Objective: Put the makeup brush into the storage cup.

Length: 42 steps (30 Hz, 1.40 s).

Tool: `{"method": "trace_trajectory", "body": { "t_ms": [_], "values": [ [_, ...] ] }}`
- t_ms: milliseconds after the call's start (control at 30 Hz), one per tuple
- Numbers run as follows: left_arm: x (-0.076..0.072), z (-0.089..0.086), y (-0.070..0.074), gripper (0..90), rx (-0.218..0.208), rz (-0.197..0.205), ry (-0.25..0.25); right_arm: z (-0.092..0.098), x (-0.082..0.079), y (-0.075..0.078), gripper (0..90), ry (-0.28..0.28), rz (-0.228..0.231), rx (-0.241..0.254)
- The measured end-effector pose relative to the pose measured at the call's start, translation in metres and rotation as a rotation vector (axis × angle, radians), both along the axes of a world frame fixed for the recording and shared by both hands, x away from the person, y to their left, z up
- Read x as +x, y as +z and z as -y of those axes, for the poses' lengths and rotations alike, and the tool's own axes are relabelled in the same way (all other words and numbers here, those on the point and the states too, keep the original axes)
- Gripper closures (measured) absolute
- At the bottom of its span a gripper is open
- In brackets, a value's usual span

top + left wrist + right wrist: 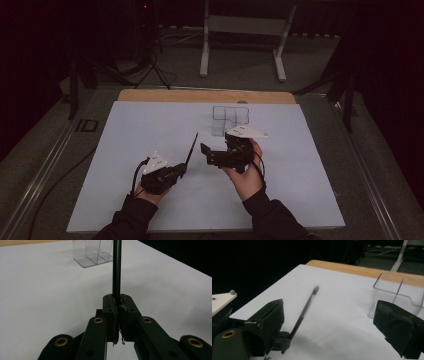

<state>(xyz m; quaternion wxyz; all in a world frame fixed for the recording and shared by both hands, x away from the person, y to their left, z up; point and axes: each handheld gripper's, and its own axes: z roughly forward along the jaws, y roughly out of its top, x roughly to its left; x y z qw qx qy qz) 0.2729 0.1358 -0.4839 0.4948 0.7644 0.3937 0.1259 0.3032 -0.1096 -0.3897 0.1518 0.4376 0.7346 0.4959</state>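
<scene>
The left gripper (181, 169) has its fingers (110, 308) clamped together on the lower end of a thin black brush (191, 148). The handle runs straight out ahead of those fingers and up off the white sheet (150, 130) that covers the bench (200, 95); its soft tip (315, 289) hangs in the air at the far end. Holding it by the very end leaves nearly the whole length free, which would suit either passing it across or lowering it tip-up into something tall.

To the right of those fingers, and just beside the brush, the right gripper (206, 152) is held with its fingers (273, 322) wide apart and nothing between them. Its own view looks along the brush handle, which passes close by the near finger without touching it. The open stance and the sideways aim toward the handle read as a readiness to take the brush over, though that is only a judgement.

Beyond the right gripper's fingers, farther up the bench, stands a clear plastic organiser (229, 119) split by thin walls into several upright compartments. As far as the transparent walls let one tell, all of them are empty. It stands well ahead of the brush tip, a likely place for the brush to end up.
</scene>
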Motion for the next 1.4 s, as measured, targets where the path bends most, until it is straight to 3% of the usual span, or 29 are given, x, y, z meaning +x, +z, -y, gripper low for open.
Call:
{"method": "trace_trajectory", "body": {
  "t_ms": [233,367,500,767,1100,1333,1400],
  "values": [
    [0.000,0.000,-0.001,85.0,-0.007,0.000,-0.003,-0.011,0.001,-0.005,15.4,-0.027,-0.061,0.055],
    [-0.001,0.001,0.000,84.9,-0.011,0.003,-0.006,-0.015,0.003,-0.006,24.6,-0.063,-0.094,0.103],
    [-0.001,0.001,0.000,85.0,-0.017,0.001,-0.011,-0.018,0.005,-0.008,32.2,-0.079,-0.119,0.119],
    [-0.001,0.000,0.001,84.9,-0.021,0.007,-0.010,-0.025,0.009,-0.014,46.5,-0.074,-0.175,0.183],
    [-0.004,0.002,0.003,85.0,-0.026,0.026,-0.027,-0.030,0.015,-0.023,57.5,-0.072,-0.216,0.182],
    [-0.004,0.002,0.003,85.0,-0.027,0.027,-0.041,-0.027,0.021,-0.028,71.8,-0.039,-0.292,0.252],
    [-0.003,0.002,0.002,85.0,-0.036,0.028,-0.050,-0.027,0.022,-0.030,74.8,-0.033,-0.296,0.262]
  ]
}}
